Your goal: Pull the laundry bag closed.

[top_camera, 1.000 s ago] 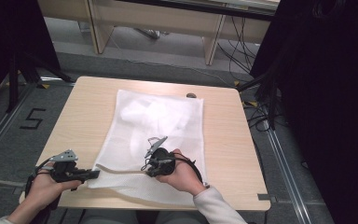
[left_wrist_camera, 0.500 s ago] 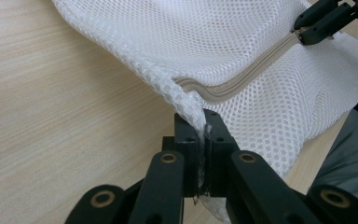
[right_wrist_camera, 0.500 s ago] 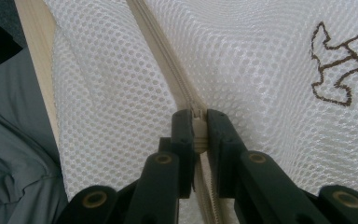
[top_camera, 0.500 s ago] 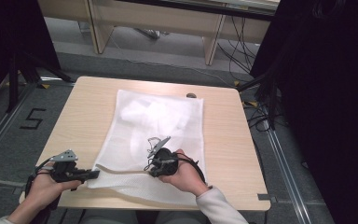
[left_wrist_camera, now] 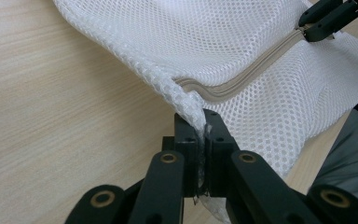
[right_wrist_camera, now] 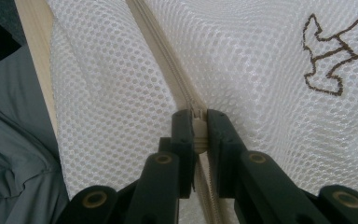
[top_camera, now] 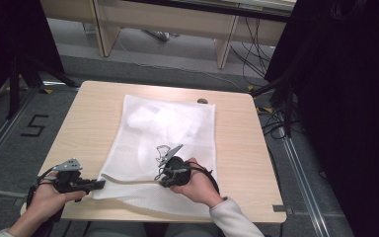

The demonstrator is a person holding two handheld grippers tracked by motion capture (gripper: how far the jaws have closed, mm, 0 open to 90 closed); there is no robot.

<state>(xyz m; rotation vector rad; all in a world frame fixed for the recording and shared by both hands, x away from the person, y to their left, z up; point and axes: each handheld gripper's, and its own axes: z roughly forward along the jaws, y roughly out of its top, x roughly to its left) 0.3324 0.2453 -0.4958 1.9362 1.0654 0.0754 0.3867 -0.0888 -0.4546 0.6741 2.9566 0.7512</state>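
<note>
Both grippers are clamped on the white mesh laundry bag that lies flat across the middle of the light wooden table. At the bag's near-left corner, the left gripper has its jaws pressed together on a bunched fold of mesh, just where the beige zipper ends. That zipper runs along the bag's near edge, and partway along it the right gripper pinches the small zipper pull between its jaws, nearly closed on it.

From the high view, the left gripper sits at the bag's near-left corner, held by the left hand, while the right gripper rests over the bag's near part, held by the right hand in a pale sleeve. A thin brown outline drawing is printed on the mesh beyond the right gripper. Crumpled white fabric shows through the mesh toward the bag's far end. Just past the bag's far-right corner a small dark object lies on the table; what it is cannot be told. Left of the table, the grey floor bears a black number 5.
</note>
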